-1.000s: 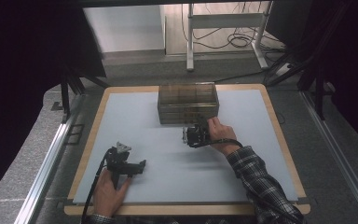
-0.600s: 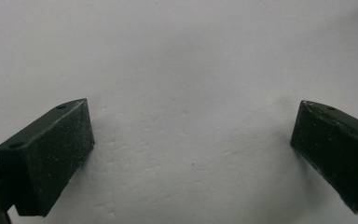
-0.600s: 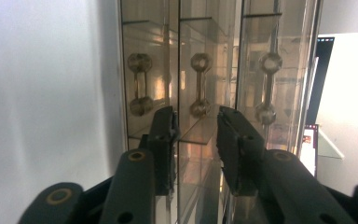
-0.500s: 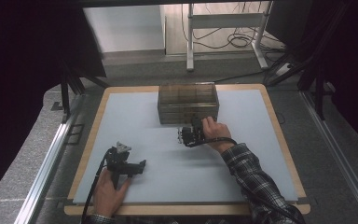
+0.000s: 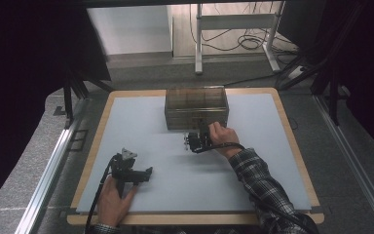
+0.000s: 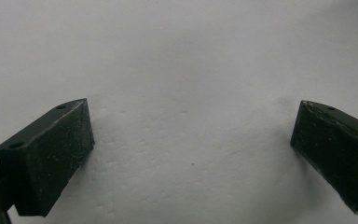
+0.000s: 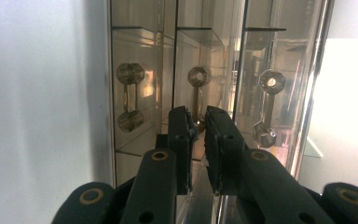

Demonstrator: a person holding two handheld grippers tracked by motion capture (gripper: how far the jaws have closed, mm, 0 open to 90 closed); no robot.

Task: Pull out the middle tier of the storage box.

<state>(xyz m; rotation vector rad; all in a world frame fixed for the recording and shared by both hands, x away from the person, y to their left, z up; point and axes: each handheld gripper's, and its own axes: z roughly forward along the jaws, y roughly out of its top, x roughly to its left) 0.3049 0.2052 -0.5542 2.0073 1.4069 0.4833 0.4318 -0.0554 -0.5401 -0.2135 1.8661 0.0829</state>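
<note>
Smoky clear-plastic drawer cabinet (image 5: 196,108) sits at the table's far middle, and our right gripper (image 7: 199,122) is right at its front, jaws just closing on the middle drawer's bar handle (image 7: 196,95), whose long axis runs away from the gripper; left gripper (image 5: 135,174) rests spread, well apart.

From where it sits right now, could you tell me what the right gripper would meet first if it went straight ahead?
Most likely the middle drawer's handle on the smoky transparent plastic drawer cabinet. The right gripper points at it, its jaws having just been closing around the handle's near end; whether they touch yet is unclear.
</note>
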